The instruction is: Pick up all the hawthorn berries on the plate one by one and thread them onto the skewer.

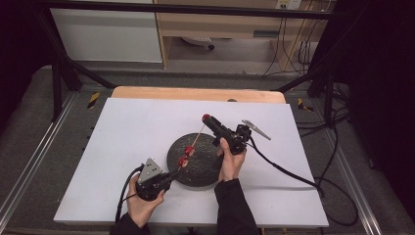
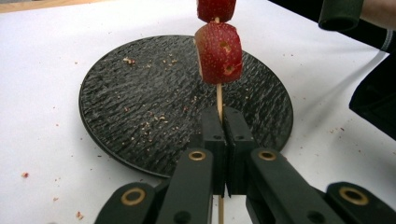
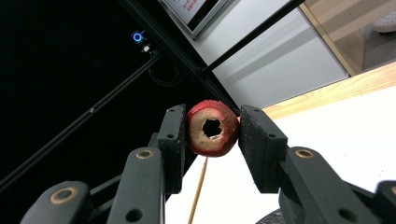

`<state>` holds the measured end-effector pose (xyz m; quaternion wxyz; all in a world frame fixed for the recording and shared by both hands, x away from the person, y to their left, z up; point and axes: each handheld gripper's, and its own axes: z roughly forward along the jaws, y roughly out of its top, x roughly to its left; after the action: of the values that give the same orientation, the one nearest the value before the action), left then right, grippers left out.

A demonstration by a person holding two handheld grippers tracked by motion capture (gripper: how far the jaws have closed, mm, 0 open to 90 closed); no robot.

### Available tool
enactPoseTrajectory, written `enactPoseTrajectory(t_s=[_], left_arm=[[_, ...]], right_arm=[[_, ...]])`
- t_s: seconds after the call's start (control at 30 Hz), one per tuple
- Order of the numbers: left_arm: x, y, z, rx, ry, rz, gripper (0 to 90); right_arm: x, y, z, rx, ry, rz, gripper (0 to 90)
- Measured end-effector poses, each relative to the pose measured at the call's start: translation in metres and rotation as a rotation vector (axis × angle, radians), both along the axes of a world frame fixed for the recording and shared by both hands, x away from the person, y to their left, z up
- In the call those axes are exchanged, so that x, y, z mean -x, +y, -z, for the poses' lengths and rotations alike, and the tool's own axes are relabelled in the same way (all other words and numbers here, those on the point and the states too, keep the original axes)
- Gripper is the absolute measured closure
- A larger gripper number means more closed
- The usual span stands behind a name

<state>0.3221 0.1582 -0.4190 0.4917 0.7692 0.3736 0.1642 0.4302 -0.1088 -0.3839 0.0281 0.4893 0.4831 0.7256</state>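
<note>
Left gripper (image 2: 219, 135) fingers clamp skewer (image 2: 219, 95), right gripper (image 3: 212, 135) fingers pinch fruit piece (image 3: 212, 128) – cored hole visible

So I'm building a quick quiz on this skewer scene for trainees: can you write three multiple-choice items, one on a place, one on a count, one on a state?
1. Where does the round black plate lie?
A. on the white tabletop
B. on the floor
C. on a shelf

2. How many red fruit pieces sit on the skewer above the plate?
A. none
B. two
C. five

3. How do the right gripper jaws stand?
A. wide open, nothing between them
B. shut on a spoon
C. shut on a cored fruit piece

Answers: A, the high view shows it on the white top; B, two pieces are threaded there; C, the jaws press both its sides.
</note>
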Motion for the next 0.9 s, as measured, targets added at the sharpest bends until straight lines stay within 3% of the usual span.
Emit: enactPoseTrajectory(t_s=[0.37, 0.9], left_arm=[[-0.004, -0.009, -0.001, 0.015, -0.008, -0.021, 88.4], [-0.011, -0.016, -0.007, 0.044, -0.005, -0.031, 88.5]], right_arm=[[0.002, 0.003, 0.004, -0.021, 0.011, -0.013, 62.7], [0.006, 0.005, 0.006, -0.012, 0.017, -0.03, 62.8]])
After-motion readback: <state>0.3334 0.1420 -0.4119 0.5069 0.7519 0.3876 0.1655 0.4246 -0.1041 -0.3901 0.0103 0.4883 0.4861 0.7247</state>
